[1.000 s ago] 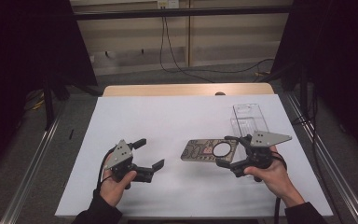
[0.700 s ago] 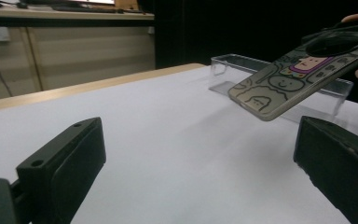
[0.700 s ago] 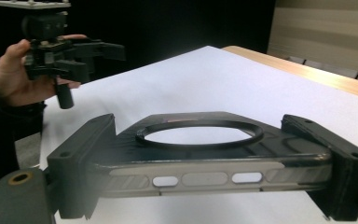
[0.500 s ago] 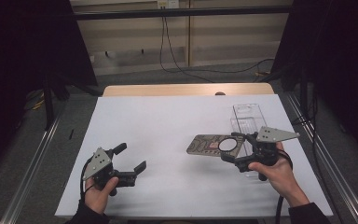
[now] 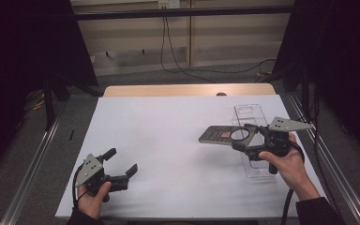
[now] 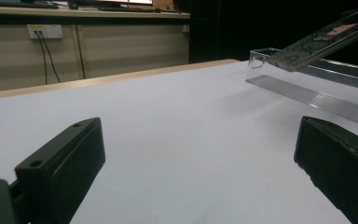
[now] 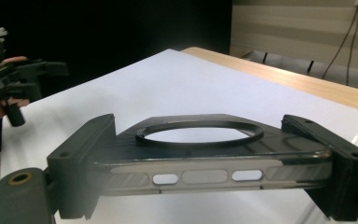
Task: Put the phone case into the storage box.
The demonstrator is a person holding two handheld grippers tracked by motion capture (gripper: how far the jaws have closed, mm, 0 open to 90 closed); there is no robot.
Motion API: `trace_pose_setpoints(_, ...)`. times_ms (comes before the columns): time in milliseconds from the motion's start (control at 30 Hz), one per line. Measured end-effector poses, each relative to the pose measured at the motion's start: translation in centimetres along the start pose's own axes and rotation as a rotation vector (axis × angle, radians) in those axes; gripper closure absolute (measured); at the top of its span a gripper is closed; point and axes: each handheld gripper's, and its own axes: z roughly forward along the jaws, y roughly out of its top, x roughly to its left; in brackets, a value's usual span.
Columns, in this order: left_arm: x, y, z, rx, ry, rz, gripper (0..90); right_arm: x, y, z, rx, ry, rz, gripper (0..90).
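A: Okay, right gripper (image 5: 243, 142) is clamped on the phone case (image 5: 221, 135), one black jaw on each long edge. The right gripper view shows both jaws pressed flat against the sides of the case (image 7: 205, 161), with the round ring on its back facing up.

B: Is it on the table?

A: No, lifted. It casts a shadow on the white table (image 5: 168, 136), and the left gripper view has the case (image 6: 326, 42) hanging tilted in the air. Position is right side, mid-depth, free end pointing left.

B: What's next to it?

A: A clear plastic tray (image 5: 249, 114) at the right edge of the table, running near to far. The right hand (image 5: 288, 164) and gripper sit over its near part, the case just left of it. Can't tell if anything touches the tray.

B: Left side?

A: Left gripper (image 5: 122, 165) is near the front left corner, held low over the table, jaws spread wide and nothing between them. The left gripper view shows bare white surface in the gap. It's well apart from the case.
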Motion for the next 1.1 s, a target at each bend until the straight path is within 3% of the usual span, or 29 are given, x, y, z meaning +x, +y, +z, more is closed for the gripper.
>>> trace_pose_setpoints(400, -0.3, -0.3, -0.7, -0.018, -0.005, 0.016, 1.2, -2.2, 2.1, -1.6, -0.011, -0.076, 0.030, 11.7)
trace_pose_setpoints(533, -0.2, -0.3, -1.0, -0.019, 0.015, 0.006, 1.4, -2.5, 2.6, -2.4, -0.032, -0.091, 0.043, 11.7)
trace_pose_setpoints(733, -0.1, -0.3, -1.3, -0.019, 0.038, -0.008, 1.8, -3.2, 3.2, -3.6, -0.023, -0.129, 0.043, 11.7)
trace_pose_setpoints(833, -0.1, -0.3, -1.3, -0.028, 0.026, -0.024, 2.5, -3.8, 3.4, -4.3, -0.016, -0.165, 0.056, 11.7)
trace_pose_setpoints(900, -0.1, -0.2, -1.4, -0.031, 0.033, -0.010, 2.9, -4.4, 3.5, -4.7, -0.012, -0.199, 0.069, 11.7)
trace_pose_setpoints(1100, 0.1, -0.2, -1.7, -0.036, 0.049, -0.014, 2.9, -5.5, 3.7, -5.1, 0.008, -0.232, 0.088, 11.7)
